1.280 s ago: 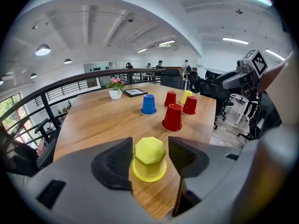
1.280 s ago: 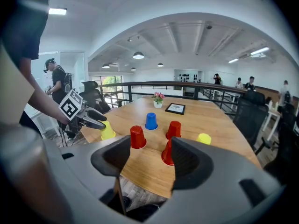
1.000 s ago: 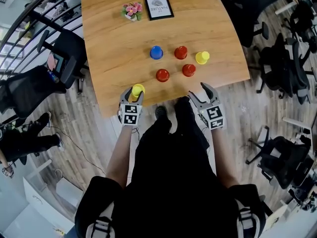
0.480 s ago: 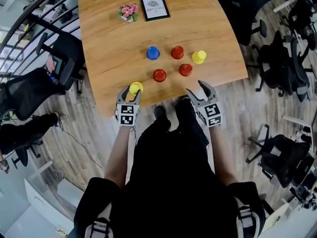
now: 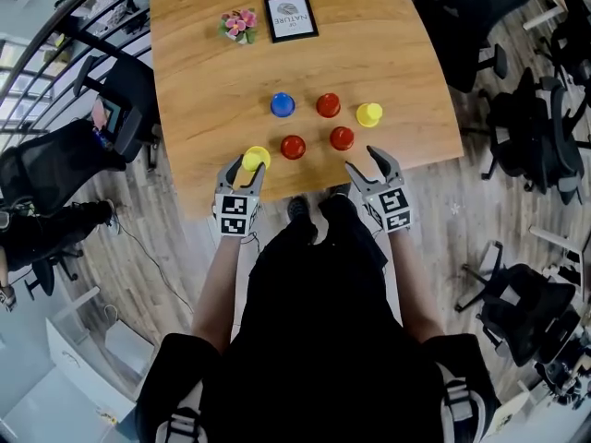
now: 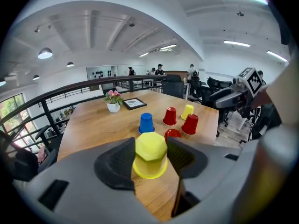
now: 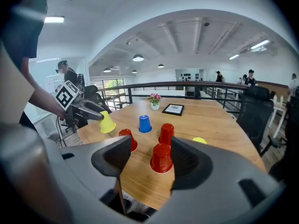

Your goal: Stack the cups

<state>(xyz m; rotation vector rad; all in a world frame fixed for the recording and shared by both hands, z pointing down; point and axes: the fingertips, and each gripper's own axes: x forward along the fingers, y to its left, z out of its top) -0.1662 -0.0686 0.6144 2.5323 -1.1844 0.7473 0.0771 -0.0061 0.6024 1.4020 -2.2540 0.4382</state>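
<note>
The tabletop point(image 5: 212, 81) is pale wood with visible grain, roughly square with rounded corners. All the cups are smooth, glossy plastic, tapered, and turned upside down with the flat base up. Near the middle stand a blue cup point(image 5: 283, 105) and, beside it, the far red cup point(image 5: 328, 105). Closer to the near edge are the left red cup point(image 5: 293, 147) and the right red cup point(image 5: 342, 137). A loose yellow cup point(image 5: 369, 114) stands nearest the right edge. None of these touch. By the far edge, toward the left corner, a black-framed picture point(image 5: 291, 17) sits next to a small white pot of pink flowers point(image 5: 238, 24).

Both tongs are grey moulded plastic with dark, finely ribbed pads and a black-and-white marker cube behind. The left tongs point(image 6: 150, 143) are set wide yet closed on the held yellow cup point(image 6: 150, 158), whose base looks faceted. Their pads point(image 6: 119, 160) press its sides just below the base. This cup is over the near edge toward the left corner, tilted a little, and seems raised off the wood. The right tongs point(image 7: 150, 148) stand wide apart and hold nothing, at the near edge toward the right corner. The right red cup shows through their gap, ahead of the jaws and untouched.
</note>
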